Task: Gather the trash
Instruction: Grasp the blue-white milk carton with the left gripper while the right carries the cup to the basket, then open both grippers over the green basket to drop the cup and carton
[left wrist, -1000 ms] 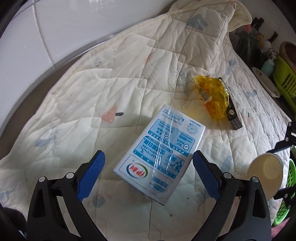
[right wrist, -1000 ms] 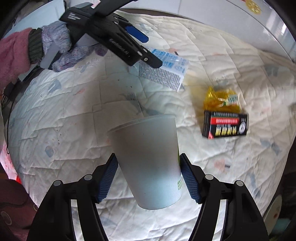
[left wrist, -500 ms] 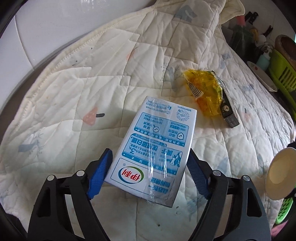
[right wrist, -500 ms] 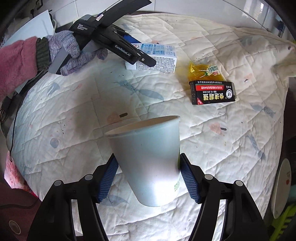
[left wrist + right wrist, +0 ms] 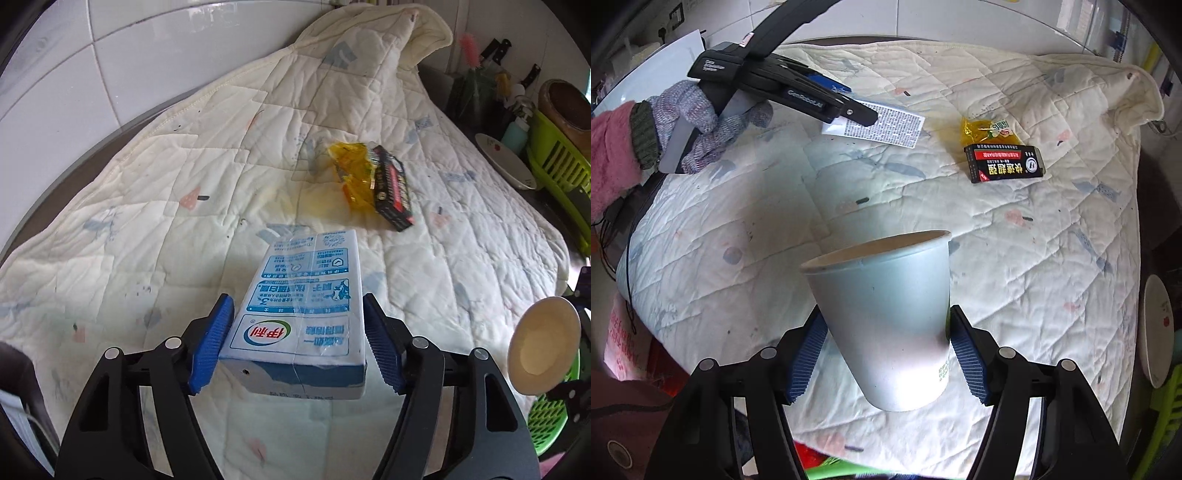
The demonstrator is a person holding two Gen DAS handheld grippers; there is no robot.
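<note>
trash first: the milk carton point(image 5: 299, 317) sits between my left claw point(image 5: 297, 347) as its jaws have just been closing on it, lifted off the quilt point(image 5: 184, 206); my right claw point(image 5: 886, 350) grips the paper cup point(image 5: 886, 317) for carrying away.

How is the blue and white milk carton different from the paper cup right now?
The milk carton is a flat-sided box with blue print; the paper cup is round, tapered and mostly plain white. The carton is sealed in clear film, while the cup is open at its rim. The carton sits in the left gripper, whose jaws have just been closing on it; the cup sits in the right gripper. Both are lifted above the quilt.
</note>
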